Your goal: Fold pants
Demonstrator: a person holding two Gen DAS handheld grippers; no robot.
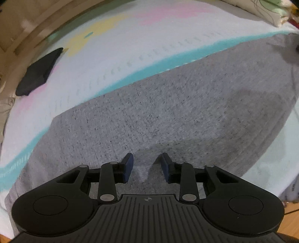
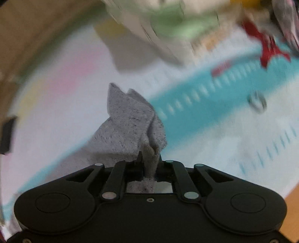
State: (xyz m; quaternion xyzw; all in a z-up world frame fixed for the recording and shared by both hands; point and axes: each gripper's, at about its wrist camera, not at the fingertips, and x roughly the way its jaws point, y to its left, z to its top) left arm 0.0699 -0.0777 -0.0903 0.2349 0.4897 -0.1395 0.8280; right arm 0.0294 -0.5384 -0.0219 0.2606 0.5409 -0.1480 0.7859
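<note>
The grey heathered pants [image 1: 168,115] lie spread flat on a bed sheet [image 1: 130,43] with pastel patches and a teal stripe. My left gripper [image 1: 147,164] is open, its blue-padded jaws straddling a small raised fold of the grey fabric at the near edge. My right gripper [image 2: 149,158] is shut on a bunched end of the pants [image 2: 130,123], which is lifted above the sheet and stands up in front of the jaws. The right wrist view is blurred by motion.
A folded dark garment [image 1: 39,72] lies on the sheet at the far left. A pillow [image 1: 261,11] sits at the far right corner. A wooden bed frame [image 1: 28,28] runs along the far side. A red object [image 2: 269,46] and a small round object [image 2: 257,101] lie on the sheet.
</note>
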